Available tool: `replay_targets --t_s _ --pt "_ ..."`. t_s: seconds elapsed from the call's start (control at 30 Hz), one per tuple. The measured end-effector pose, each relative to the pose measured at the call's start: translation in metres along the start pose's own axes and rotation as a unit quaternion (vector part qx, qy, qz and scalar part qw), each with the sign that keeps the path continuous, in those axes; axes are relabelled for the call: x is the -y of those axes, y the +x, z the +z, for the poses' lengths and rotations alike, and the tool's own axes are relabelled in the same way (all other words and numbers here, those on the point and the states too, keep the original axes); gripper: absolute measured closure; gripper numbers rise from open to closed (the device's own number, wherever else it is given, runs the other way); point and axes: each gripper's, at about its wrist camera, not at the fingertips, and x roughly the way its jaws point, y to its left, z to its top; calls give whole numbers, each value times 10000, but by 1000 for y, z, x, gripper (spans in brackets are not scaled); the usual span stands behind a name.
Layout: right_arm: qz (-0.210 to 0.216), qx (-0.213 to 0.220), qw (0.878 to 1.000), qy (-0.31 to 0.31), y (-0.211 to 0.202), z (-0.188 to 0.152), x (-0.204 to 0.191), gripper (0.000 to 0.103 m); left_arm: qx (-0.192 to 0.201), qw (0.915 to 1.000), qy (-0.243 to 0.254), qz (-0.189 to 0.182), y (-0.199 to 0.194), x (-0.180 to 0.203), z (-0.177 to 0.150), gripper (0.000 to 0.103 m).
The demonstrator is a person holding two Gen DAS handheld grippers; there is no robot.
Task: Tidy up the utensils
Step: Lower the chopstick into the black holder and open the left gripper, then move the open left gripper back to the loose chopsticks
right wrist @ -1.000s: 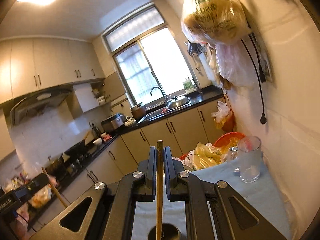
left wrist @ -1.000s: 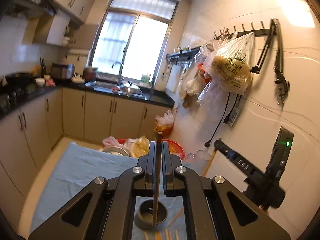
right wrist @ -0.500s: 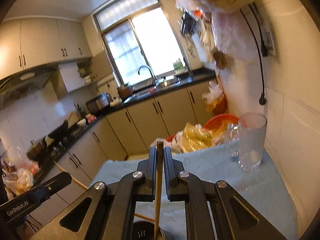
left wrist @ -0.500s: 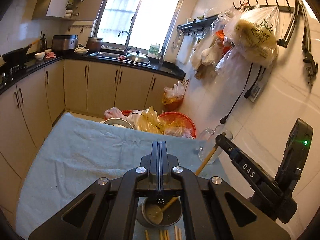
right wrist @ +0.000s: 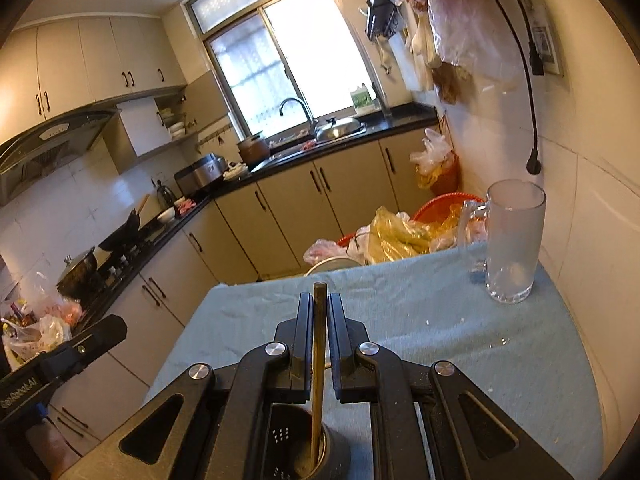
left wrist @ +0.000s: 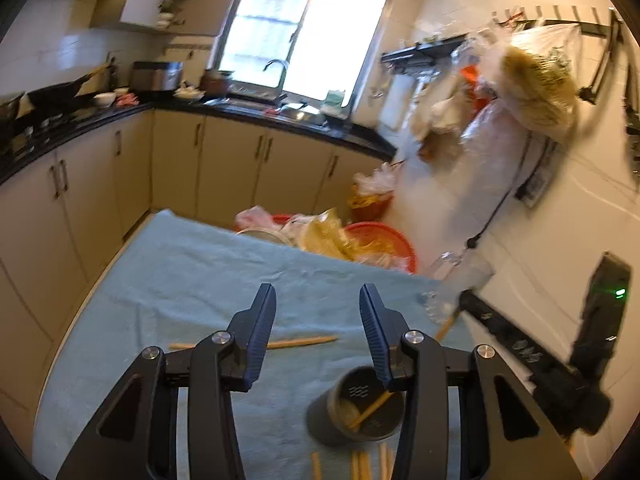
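Observation:
My left gripper (left wrist: 318, 328) is open and empty above the blue cloth. A wooden chopstick (left wrist: 296, 343) lies flat on the cloth between its fingers. The grey metal utensil cup (left wrist: 360, 408) stands to the right, with a chopstick (left wrist: 370, 407) slanting into it from my right gripper. Several more chopsticks (left wrist: 360, 464) lie by the near edge. My right gripper (right wrist: 319, 312) is shut on a chopstick (right wrist: 319, 360) whose lower end is inside the cup (right wrist: 308, 444).
A tall glass mug (right wrist: 512, 240) stands at the table's far right by the tiled wall. A red basket (left wrist: 380, 240) with plastic bags sits behind the table's far edge. Kitchen cabinets (left wrist: 240, 168) and the counter run beyond.
My left gripper has opened and shifted left; it let go of its chopstick earlier. My right gripper has lowered its chopstick into the cup.

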Motion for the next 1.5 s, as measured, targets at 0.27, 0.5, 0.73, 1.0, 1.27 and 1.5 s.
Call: replay_targets --t_s 0.27,0.5,0.73,1.0,1.27,1.5 --pt "-100 18 9999 42 -28 -1 6 55 -344 9989 -300 130 -10 -30 -31 61" --pt "-175 98 9998 -91 -84 2 2 51 -591 9963 -610 99 -36 -40 -63 61" --pt "-394 -55 9980 -483 -145 -5 6 38 -850 9946 -542 251 -63 -38 -100 60" --pt "-1145 -1288 9793 -1059 -159 -63 55 27 -1328 9900 -229 410 -56 -30 -142 56" --pt "-696 -2517 9648 -299 -99 -138 101 50 -2093 9772 4 350 -3 -16 -175 56" --pt "-616 -2926 9536 -363 -46 -163 88 54 -2380 9700 209 447 40 -1 -178 57"
